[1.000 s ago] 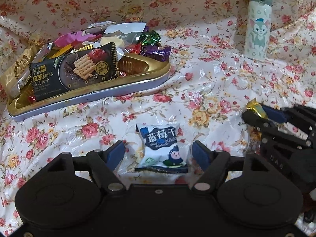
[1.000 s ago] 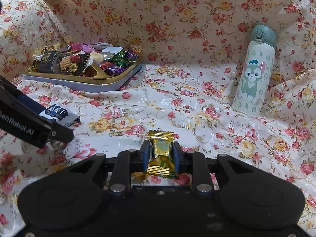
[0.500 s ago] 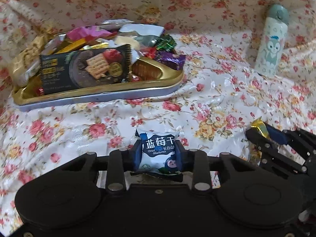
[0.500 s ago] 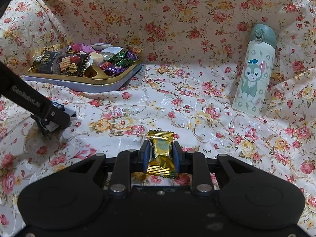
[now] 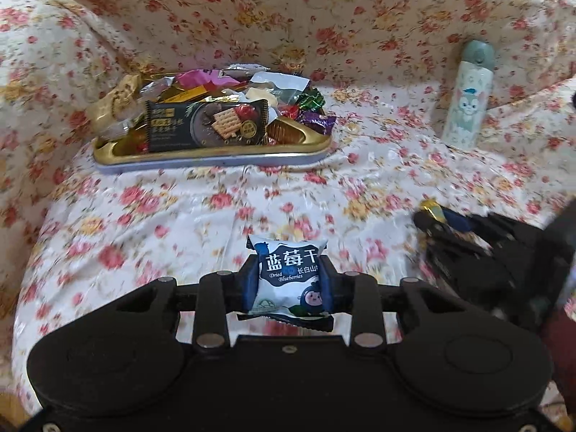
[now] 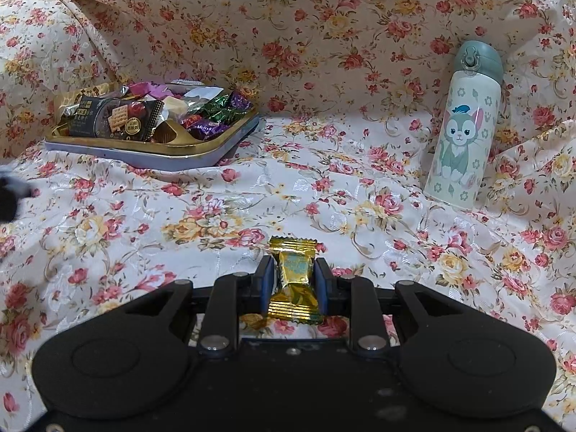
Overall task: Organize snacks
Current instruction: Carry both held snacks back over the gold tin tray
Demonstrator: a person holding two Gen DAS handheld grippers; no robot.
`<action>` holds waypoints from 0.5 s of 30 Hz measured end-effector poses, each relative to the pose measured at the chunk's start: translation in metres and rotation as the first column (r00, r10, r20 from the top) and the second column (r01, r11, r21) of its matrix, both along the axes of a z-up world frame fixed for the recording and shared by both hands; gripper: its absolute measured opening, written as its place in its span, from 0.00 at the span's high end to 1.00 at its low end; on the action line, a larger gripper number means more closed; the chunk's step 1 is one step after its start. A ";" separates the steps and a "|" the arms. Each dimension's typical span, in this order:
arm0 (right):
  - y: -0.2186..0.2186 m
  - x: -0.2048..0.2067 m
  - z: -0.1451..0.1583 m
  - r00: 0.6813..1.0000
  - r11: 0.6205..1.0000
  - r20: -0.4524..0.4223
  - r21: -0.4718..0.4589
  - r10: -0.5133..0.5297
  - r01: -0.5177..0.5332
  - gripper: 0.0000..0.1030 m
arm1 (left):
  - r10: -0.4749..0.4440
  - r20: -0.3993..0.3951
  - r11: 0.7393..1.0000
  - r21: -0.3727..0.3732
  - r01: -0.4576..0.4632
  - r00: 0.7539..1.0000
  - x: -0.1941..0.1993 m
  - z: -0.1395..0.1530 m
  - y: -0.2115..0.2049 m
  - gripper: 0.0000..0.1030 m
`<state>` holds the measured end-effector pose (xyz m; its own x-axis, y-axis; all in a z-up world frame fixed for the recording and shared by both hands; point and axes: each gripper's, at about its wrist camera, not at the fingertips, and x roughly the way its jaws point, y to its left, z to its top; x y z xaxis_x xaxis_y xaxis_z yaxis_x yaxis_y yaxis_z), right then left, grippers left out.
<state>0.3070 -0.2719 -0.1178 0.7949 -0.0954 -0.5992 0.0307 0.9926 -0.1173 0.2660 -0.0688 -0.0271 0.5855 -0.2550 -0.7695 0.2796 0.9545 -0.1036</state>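
My left gripper [image 5: 288, 280] is shut on a white and blue dried-blueberry packet [image 5: 288, 277], held above the floral cloth. My right gripper [image 6: 293, 284] is shut on a gold-wrapped candy [image 6: 293, 280], low over the cloth. That right gripper [image 5: 437, 221] also shows at the right of the left wrist view, the gold candy [image 5: 430, 207] at its tip. A gold-rimmed snack tray [image 5: 216, 151] lies further back on the left, heaped with wrapped sweets and a dark cracker packet [image 5: 205, 126]. The tray [image 6: 201, 151] sits at upper left in the right wrist view.
A pale bottle with a cat drawing and a grey-green lid [image 6: 464, 126] stands at the back right against the raised cloth; the bottle [image 5: 468, 97] shows in the left view too. Floral cloth [image 6: 324, 187] covers the surface and rises behind.
My left gripper closed on the blueberry packet and lifted it off the cloth, pulling out of the right wrist view. The right gripper and its gold candy stayed put.
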 end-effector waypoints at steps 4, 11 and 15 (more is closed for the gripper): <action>0.003 0.000 0.000 1.000 1.000 -0.001 -0.018 -0.002 0.002 0.76 | -0.001 -0.001 1.000 -0.020 0.001 1.000 -0.024 0.006 0.010 0.59; 0.009 -0.012 0.003 1.000 0.998 -0.030 -0.055 0.007 -0.009 0.78 | 0.010 0.020 1.000 0.006 -0.010 1.000 -0.062 0.008 0.025 0.59; 0.006 -0.023 0.010 0.998 1.000 -0.070 -0.030 -0.002 0.000 0.79 | 0.006 0.008 1.000 -0.013 -0.006 1.000 -0.080 0.008 0.033 0.59</action>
<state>0.2836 -0.2663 -0.1081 0.7508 -0.1145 -0.6505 0.0219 0.9886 -0.1488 0.1856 -0.0354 -0.0190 0.5929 -0.2614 -0.7617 0.2746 0.9548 -0.1139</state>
